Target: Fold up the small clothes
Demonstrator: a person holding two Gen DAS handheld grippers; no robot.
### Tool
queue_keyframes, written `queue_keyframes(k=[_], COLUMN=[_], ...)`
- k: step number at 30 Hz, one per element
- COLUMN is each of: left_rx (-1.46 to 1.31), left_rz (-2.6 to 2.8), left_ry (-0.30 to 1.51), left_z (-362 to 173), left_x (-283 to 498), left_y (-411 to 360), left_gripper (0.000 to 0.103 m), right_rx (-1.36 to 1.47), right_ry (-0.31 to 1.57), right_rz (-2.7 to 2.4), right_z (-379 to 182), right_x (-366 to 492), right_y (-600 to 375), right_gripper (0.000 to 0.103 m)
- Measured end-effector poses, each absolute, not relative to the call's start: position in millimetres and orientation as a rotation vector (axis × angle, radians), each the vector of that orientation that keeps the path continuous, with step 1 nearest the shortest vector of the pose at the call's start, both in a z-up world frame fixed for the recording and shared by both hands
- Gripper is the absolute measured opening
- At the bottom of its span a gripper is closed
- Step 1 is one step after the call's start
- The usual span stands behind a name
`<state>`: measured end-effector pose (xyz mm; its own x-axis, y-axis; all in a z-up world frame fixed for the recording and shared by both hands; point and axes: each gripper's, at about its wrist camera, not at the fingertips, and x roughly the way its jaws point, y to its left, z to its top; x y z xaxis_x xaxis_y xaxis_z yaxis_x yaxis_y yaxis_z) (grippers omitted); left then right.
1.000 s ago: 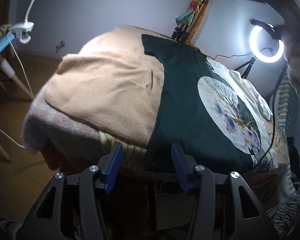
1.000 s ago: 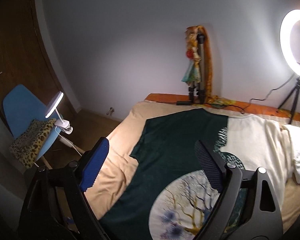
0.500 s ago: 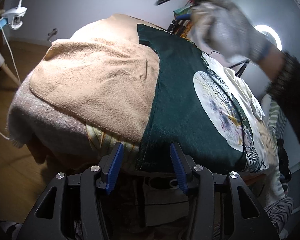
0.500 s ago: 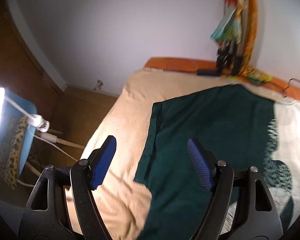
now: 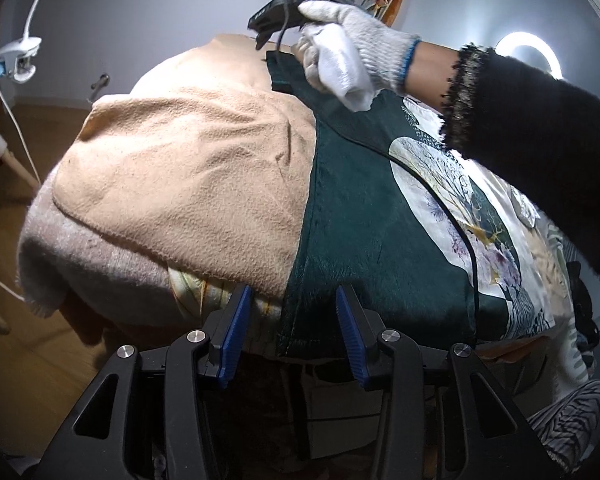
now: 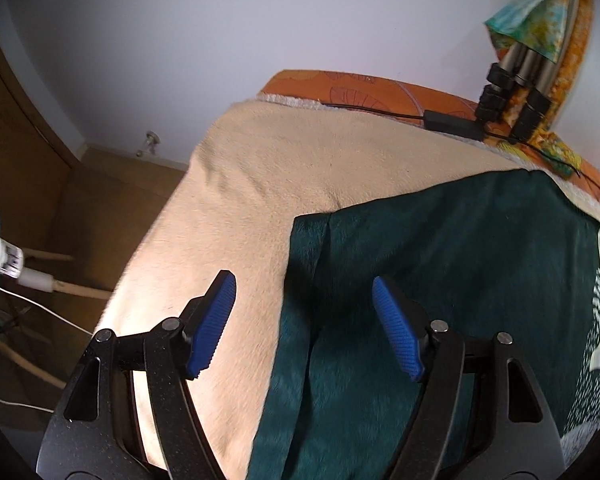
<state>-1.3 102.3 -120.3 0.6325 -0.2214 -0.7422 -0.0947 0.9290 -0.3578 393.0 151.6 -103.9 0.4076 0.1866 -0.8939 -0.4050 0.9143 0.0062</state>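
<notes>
A dark green garment (image 5: 364, 216) with a pale round tree print lies flat on a beige blanket (image 5: 188, 168). My left gripper (image 5: 291, 300) sits at its near hem corner. Its jaws are closing, the hem edge lies between the blue pads, and they do not press on it. A gloved hand (image 5: 340, 52) holds my right gripper (image 5: 272, 20) over the far corner. In the right wrist view that gripper (image 6: 303, 284) hangs just above the garment's (image 6: 440, 264) left edge. Its jaws are closing on either side of the edge, pads apart from the cloth.
The blanket (image 6: 260, 184) drops off to a wooden floor (image 5: 4, 264) on the left. A tripod draped in cloth (image 6: 516, 92) and a black adapter with cable (image 6: 452, 124) lie at the far edge. A ring light (image 5: 528, 54) glows right; a clip lamp (image 5: 18, 60) stands left.
The right gripper came down and forward to the garment's far left corner, jaws narrowing. The gloved hand swung into the left wrist view. The left gripper stayed put and narrowed slightly.
</notes>
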Motion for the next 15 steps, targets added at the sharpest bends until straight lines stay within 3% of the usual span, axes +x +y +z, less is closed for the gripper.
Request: queue_keyframes(k=[3,10,13,15], left_rx=[-0.377,-0.369,-0.386,-0.412], left_rz=[-0.076,-0.096,-0.112,-0.129], left_ry=[0.885,0.881,0.878,0.873], left_z=[-121,-123,-123,-123], left_x=[-1,2,4,4], left_y=[102,98,97,99], left_gripper=[0.04,0.006,0.003,0.002], right_rx=[-0.278,-0.34,-0.35,-0.369], right_ry=[1.105,1.098,1.101,1.101], right_rz=[0.371,0.376,0.393,0.391], right_z=[-113,-120,-120,-119], right_x=[396,398,400,401], right_y=[155,158,159,159], right_gripper=[0.064,0.057,0.044,0.024])
